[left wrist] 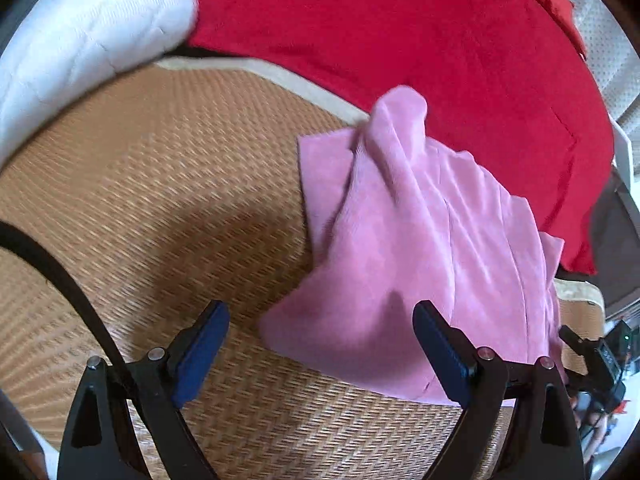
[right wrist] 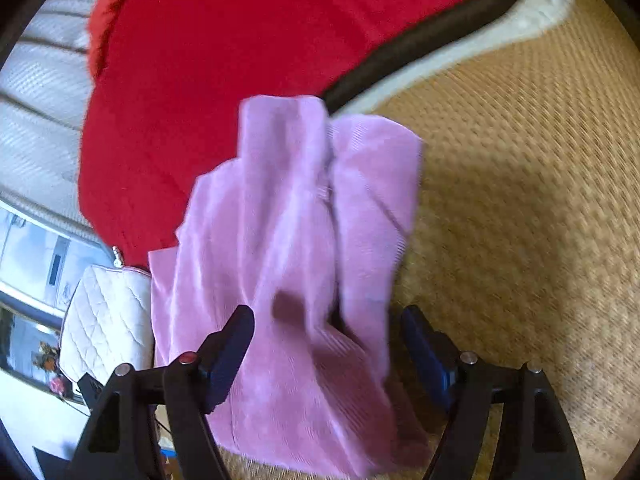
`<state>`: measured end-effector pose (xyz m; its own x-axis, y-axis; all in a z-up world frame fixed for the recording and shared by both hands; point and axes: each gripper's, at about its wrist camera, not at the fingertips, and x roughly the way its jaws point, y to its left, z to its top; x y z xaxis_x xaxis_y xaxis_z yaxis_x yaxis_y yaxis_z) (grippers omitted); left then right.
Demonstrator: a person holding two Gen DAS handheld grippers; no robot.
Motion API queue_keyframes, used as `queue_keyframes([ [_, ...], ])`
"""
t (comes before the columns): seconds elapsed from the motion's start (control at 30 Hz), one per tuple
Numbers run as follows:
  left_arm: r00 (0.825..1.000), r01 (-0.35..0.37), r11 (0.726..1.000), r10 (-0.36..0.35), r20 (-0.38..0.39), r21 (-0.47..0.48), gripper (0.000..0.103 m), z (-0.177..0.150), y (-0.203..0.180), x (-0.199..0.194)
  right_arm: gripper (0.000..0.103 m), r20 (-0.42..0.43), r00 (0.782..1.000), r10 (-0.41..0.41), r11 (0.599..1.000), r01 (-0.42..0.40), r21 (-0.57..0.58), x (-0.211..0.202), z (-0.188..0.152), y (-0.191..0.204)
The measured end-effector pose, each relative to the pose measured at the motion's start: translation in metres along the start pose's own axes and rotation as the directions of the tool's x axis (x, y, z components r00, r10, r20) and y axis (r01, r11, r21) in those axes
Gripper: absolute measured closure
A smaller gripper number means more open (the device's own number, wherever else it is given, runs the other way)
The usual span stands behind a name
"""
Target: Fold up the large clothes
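Right claw (right wrist: 328,356) gapes over the pink garment (right wrist: 296,240), gripping nothing; left claw (left wrist: 320,352) apart too. Pinch matching corners, then fold flat on the woven mat (left wrist: 160,184).

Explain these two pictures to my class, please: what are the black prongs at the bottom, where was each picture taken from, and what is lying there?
There is no robot here. A person holds a two-fingered grasping tool in each hand, and each tool carries a wide-angle camera that looks along its fingers. One picture comes from the left tool, the other from the right tool. The black prongs with blue pads are those fingers.

Both look down at a woven straw-coloured mat. A rumpled pink garment lies on it, beside a red blanket, with a white quilted cushion nearby.

Both tools stand open and hold nothing; the pink cloth lies between the right tool's fingers, but their pads are not pressing on it.
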<state>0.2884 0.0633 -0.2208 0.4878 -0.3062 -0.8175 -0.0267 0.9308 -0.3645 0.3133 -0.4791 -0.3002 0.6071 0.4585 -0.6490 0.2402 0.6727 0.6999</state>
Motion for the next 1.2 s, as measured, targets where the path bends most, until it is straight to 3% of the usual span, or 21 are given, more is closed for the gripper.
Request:
queue_keyframes([
  [0.07,1.0,0.015,1.0,-0.015,-0.012,-0.009,0.01,0.001,0.002,0.006,0.024,-0.022,1.0,0.006,1.0,-0.007,-0.029,0.011,-0.004,0.009],
  [0.1,1.0,0.025,1.0,-0.026,-0.008,-0.014,0.016,0.001,0.002,0.008,0.024,-0.01,1.0,-0.025,0.998,0.024,-0.066,0.014,-0.007,0.016],
  [0.2,1.0,0.017,1.0,-0.017,0.006,-0.014,0.044,0.0,0.0,0.011,0.033,0.009,0.992,-0.123,0.977,0.123,-0.176,0.022,-0.015,0.032],
  [0.23,1.0,0.02,1.0,-0.02,0.017,-0.013,0.05,-0.007,-0.003,0.008,0.043,0.016,0.989,-0.146,0.97,0.147,-0.192,0.022,-0.017,0.033],
  [0.3,0.998,0.045,0.999,-0.044,0.038,-0.013,0.075,-0.008,-0.004,0.006,0.055,0.041,0.982,-0.183,0.955,0.188,-0.228,0.024,-0.021,0.038],
  [0.43,0.997,0.004,0.999,-0.008,0.078,0.05,0.087,-0.01,-0.019,-0.001,0.08,0.083,0.977,-0.195,0.942,0.21,-0.262,0.012,-0.028,0.039],
  [0.5,0.997,-0.002,0.999,-0.002,0.081,0.047,0.089,-0.014,-0.02,-0.008,0.083,0.11,0.972,-0.206,0.929,0.229,-0.29,0.003,-0.032,0.041],
  [0.6,0.998,-0.011,0.999,0.008,0.069,0.047,0.089,-0.022,-0.013,-0.021,0.084,0.111,0.965,-0.237,0.904,0.261,-0.339,0.005,-0.041,0.051],
  [0.93,1.0,-0.011,0.992,0.01,0.005,0.122,0.085,-0.065,0.019,-0.047,0.084,0.07,0.98,-0.188,0.927,0.201,-0.317,-0.02,-0.09,0.042],
  [1.07,0.996,-0.091,0.991,0.089,0.024,0.094,0.045,-0.07,0.028,-0.055,0.076,0.084,0.975,-0.208,0.919,0.224,-0.323,-0.026,-0.1,0.044],
  [1.2,0.999,-0.048,0.999,0.048,0.022,0.018,0.027,-0.078,0.041,-0.066,0.074,0.083,0.967,-0.24,0.917,0.254,-0.307,-0.043,-0.098,0.048],
])
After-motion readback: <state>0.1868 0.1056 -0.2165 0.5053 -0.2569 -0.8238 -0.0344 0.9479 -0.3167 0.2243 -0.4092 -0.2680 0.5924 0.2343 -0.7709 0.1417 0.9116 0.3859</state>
